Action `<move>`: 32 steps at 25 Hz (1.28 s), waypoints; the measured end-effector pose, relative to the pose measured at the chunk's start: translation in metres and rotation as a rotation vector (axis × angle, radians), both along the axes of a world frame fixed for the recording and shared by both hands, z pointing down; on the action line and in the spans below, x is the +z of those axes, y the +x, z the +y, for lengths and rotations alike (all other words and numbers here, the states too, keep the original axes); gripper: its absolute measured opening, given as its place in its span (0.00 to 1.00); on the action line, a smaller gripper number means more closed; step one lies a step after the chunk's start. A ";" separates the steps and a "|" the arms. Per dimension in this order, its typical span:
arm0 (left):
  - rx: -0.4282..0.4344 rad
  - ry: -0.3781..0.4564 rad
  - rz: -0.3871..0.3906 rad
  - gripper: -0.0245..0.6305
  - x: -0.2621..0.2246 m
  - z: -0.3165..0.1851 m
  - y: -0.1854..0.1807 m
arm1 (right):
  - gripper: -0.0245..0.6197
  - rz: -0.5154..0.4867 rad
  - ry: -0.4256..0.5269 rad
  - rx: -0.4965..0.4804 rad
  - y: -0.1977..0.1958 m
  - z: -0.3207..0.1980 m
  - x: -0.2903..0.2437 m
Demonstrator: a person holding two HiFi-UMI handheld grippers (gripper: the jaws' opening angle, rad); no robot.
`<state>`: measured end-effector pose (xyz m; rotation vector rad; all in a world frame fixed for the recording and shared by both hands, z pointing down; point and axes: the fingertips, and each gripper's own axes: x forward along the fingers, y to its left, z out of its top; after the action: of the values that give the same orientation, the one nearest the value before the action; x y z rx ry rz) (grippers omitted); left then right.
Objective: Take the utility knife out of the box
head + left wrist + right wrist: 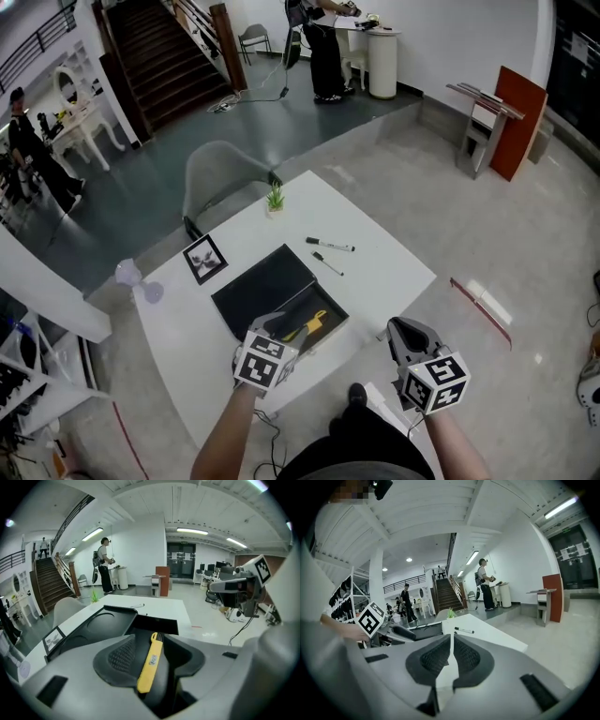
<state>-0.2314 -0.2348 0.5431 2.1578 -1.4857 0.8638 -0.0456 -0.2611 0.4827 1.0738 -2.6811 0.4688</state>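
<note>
The black box (330,312) lies open on the white table (394,272), its lid (261,284) folded back to the left. The yellow utility knife (310,326) rests in the tray. My left gripper (281,330) hangs over the tray's near end. In the left gripper view the left gripper (153,641) stands open with the knife (150,662) lying between its jaws, and the pads do not press on it. My right gripper (403,333) is off the table's near right edge, shut and empty. In the right gripper view its pads (436,657) nearly meet.
Two black pens (330,246) (327,263) lie beyond the box. A small potted plant (275,199) and a framed picture (204,259) stand at the table's far side, with a grey chair (220,173) behind. A person (323,47) stands far off.
</note>
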 end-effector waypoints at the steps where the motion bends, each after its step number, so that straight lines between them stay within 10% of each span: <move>1: 0.015 -0.017 -0.010 0.32 0.005 -0.002 0.002 | 0.04 -0.001 -0.004 0.006 0.002 -0.002 0.001; 14: 0.229 -0.196 -0.170 0.33 0.057 -0.017 0.026 | 0.04 -0.004 -0.046 0.051 0.017 -0.019 0.017; 32: 0.273 -0.328 -0.227 0.32 0.088 -0.031 0.029 | 0.04 -0.007 -0.073 0.063 0.025 -0.041 0.026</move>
<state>-0.2026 -0.2659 0.6313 2.0919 -1.0603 1.3814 -0.0201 -0.3017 0.5091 1.1402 -2.6205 0.5778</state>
